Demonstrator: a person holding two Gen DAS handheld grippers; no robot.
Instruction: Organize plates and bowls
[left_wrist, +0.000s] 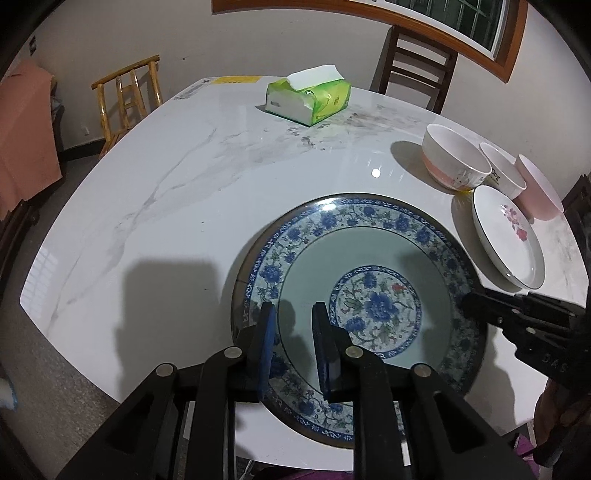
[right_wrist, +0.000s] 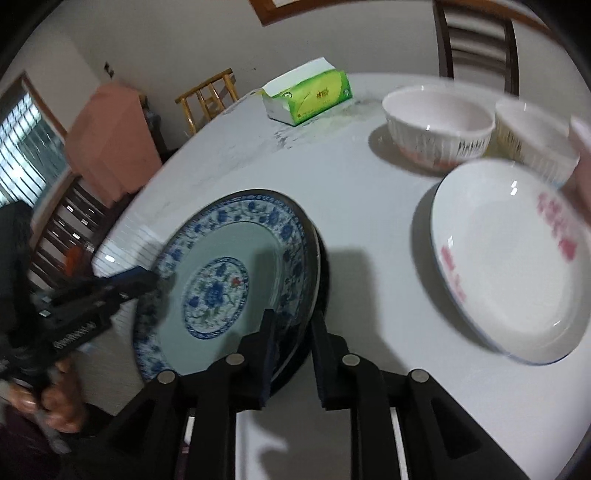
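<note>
Your left claw (left_wrist: 292, 310) hangs over the near-left part of the big blue-flowered plate (left_wrist: 369, 212). Its pads stand a narrow gap apart and nothing looks pinched between them; whether the tips touch the glaze you cannot tell from here. The plate itself sits on the pale marbled surface (left_wrist: 166, 184), right at the near edge, and its closest rim seems to reach that edge or pass slightly over it. That is your first risk: any drag or nudge toward you could tip it off onto the floor. Your right claw (right_wrist: 292, 317) straddles the plate's right rim, one finger over the patterned band and one outside it, parted only narrowly. The pads do not appear to press on the rim, so treat that side as not held. If you lift now, the glazed rim will likely slip through, and the plate may drop back or slide toward the edge. Close firmly before raising, and bring both sides up together, since a one-sided pull would probably tilt a plate this wide. Further right, by the right edge, a white plate with pink flowers (left_wrist: 506, 243) lies just beside three bowls: a rabbit-print bowl (left_wrist: 454, 158), a small white bowl (left_wrist: 504, 173) and a pink bowl (left_wrist: 539, 188). They stand crowded together, so a sweep of the right claw that way could knock them into one another.
</note>
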